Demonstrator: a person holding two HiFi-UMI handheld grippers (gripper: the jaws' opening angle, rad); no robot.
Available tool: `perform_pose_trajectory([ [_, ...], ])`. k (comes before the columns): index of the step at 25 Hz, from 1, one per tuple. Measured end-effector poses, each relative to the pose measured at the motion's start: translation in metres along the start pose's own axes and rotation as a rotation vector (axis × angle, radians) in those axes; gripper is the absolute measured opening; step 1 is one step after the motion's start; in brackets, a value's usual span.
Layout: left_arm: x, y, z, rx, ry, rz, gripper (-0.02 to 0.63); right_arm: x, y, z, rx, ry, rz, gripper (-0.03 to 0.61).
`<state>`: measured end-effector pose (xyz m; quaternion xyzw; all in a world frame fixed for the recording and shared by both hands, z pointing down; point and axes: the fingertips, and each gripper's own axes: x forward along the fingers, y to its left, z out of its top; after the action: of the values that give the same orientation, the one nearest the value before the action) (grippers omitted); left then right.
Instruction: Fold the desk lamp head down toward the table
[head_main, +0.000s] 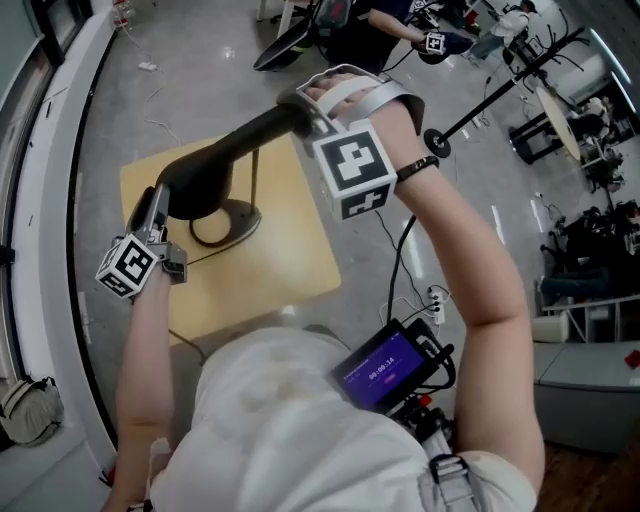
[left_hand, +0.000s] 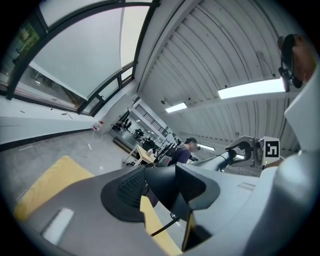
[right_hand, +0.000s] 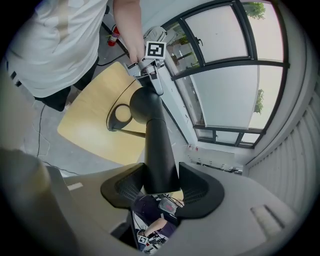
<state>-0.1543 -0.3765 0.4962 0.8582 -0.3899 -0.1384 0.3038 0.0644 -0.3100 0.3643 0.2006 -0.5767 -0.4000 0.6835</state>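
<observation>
counter (head_main: 290, 265): base (head_main: 228, 222) on it, near the middle | pole (head_main: 255, 178): up from base to lamp head | lamp head (head_main: 225, 150): above counter, runs near-left to far-right | left gripper (head_main: 157, 207): at head's left end, jaws clamped on it | right gripper (head_main: 310, 108): at head's right end, jaws clamped either side | cable (head_main: 212, 253): on counter, left from base

A grey polished concrete floor (head_main: 200, 90) spreads under a small square tabletop of pale wood (head_main: 290, 270), and a white power strip (head_main: 437, 300) lies on the floor near it. Along one side a white window ledge (head_main: 60, 150) runs below tall glass panes in dark frames (right_hand: 225, 60), with green trees (right_hand: 260, 100) outside. Overhead, a ribbed grey metal ceiling (left_hand: 215, 50) carries long white strip lights (left_hand: 247, 89). Black tripod stands (head_main: 545, 70) crowd the far side, and a grey cabinet (head_main: 590, 390) stands well apart from the tabletop.
</observation>
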Motion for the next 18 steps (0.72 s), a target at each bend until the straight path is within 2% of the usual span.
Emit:
perform_pose_trajectory([
  [4, -0.010, 0.003, -0.010, -0.006, 0.052, -0.005, 0.186, -0.004, 0.008, 0.011, 0.004, 0.001, 0.015, 0.229],
  [8, 0.004, -0.007, -0.028, -0.026, 0.051, -0.031, 0.186, -0.009, 0.011, 0.000, -0.059, 0.040, 0.007, 0.232],
  [10, 0.001, -0.008, -0.034, -0.001, 0.072, -0.046, 0.183, -0.011, 0.010, 0.007, -0.085, 0.050, 0.023, 0.235],
  [12, -0.003, -0.009, -0.034, 0.045, 0.092, -0.060, 0.079, -0.010, 0.008, 0.019, -0.106, 0.061, 0.051, 0.236],
  [13, -0.002, -0.009, -0.033, 0.057, 0.095, -0.063, 0.049, -0.007, 0.005, 0.022, -0.113, 0.066, 0.056, 0.236],
  [18, 0.013, -0.010, -0.038, 0.057, 0.093, -0.081, 0.049, -0.002, 0.004, 0.016, -0.115, 0.072, 0.053, 0.236],
])
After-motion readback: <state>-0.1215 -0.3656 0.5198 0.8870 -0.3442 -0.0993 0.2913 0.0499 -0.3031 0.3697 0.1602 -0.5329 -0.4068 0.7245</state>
